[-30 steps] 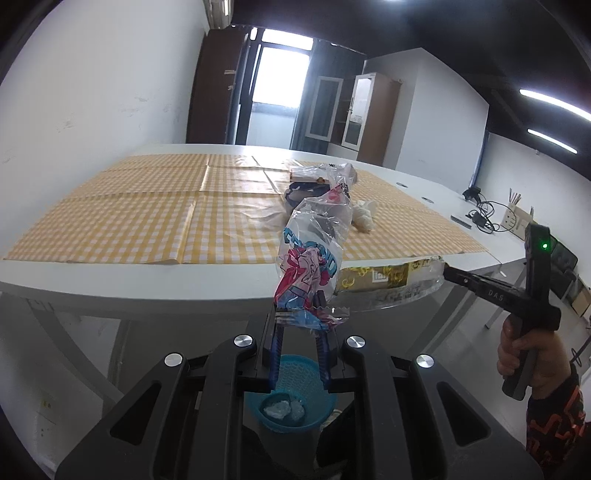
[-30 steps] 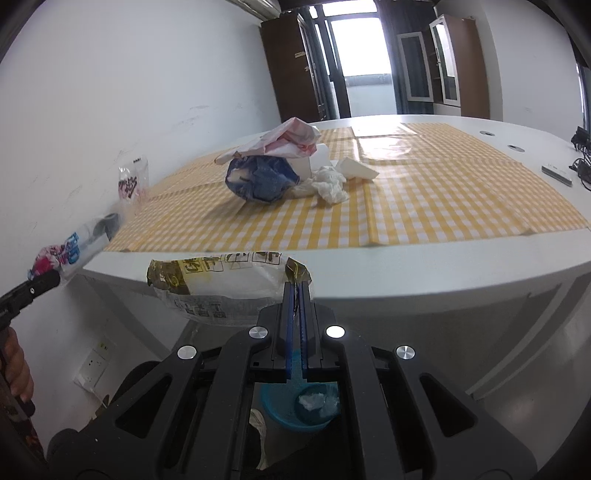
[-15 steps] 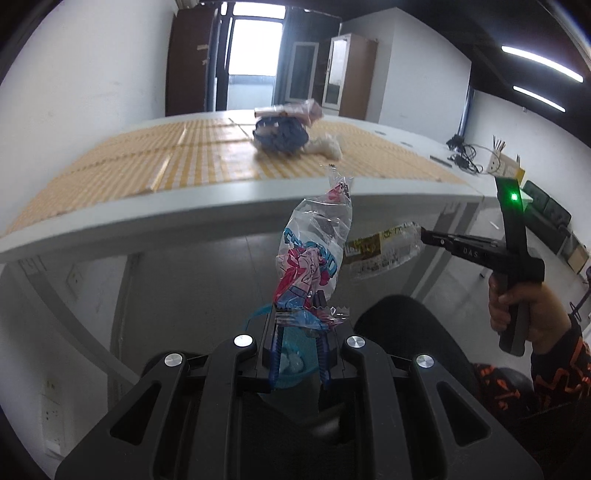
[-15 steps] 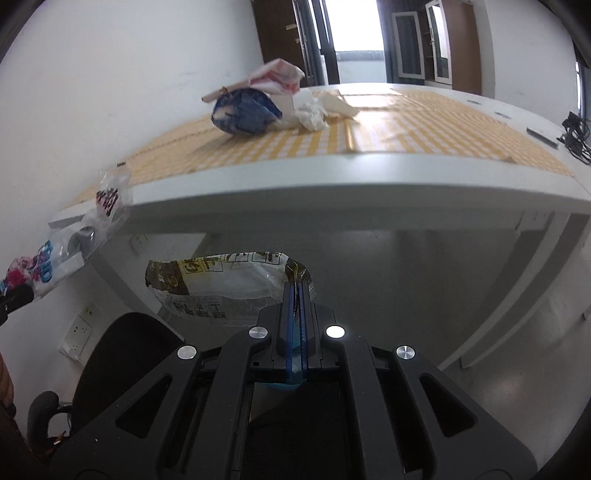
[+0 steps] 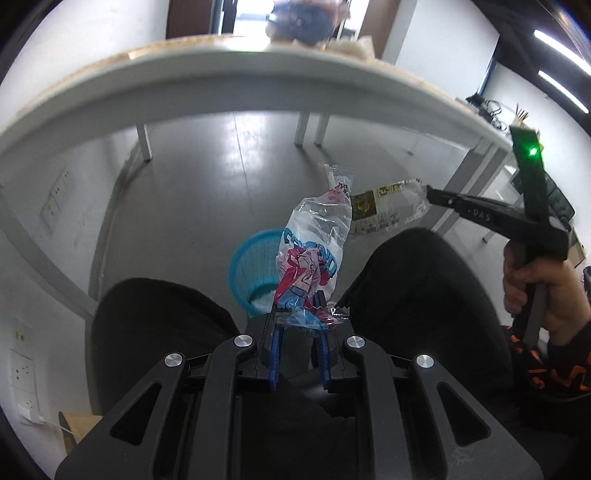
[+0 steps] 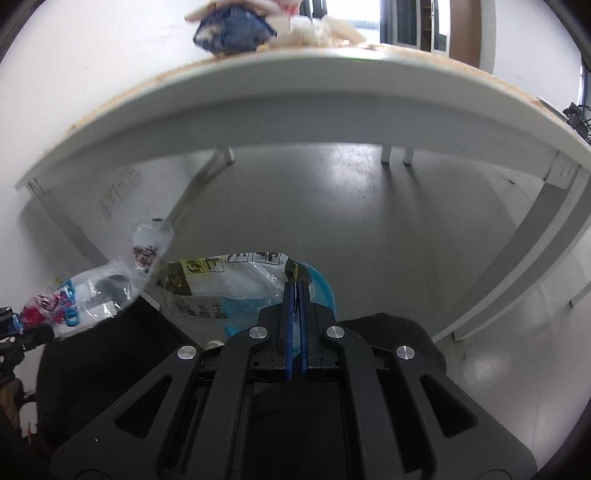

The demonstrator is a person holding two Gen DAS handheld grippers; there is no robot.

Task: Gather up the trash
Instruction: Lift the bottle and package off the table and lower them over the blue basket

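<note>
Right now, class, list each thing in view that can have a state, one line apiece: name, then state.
Left gripper: shut on the pink-and-blue wrapper.
Pink-and-blue wrapper: held by one end, above the bin.
Right gripper: shut on the yellow-printed bag.
Yellow-printed bag: held by a corner, crumpled.
Blue bin: on the floor, white trash inside.
Table: trash pile on top.

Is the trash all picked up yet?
Not yet. Done: some white trash already lies in the blue basket. In hand: the left claw grips a clear printed wrapper, the right claw a yellow-labelled bag, both above the basket. Left: a blue crumpled bag on the table.
</note>
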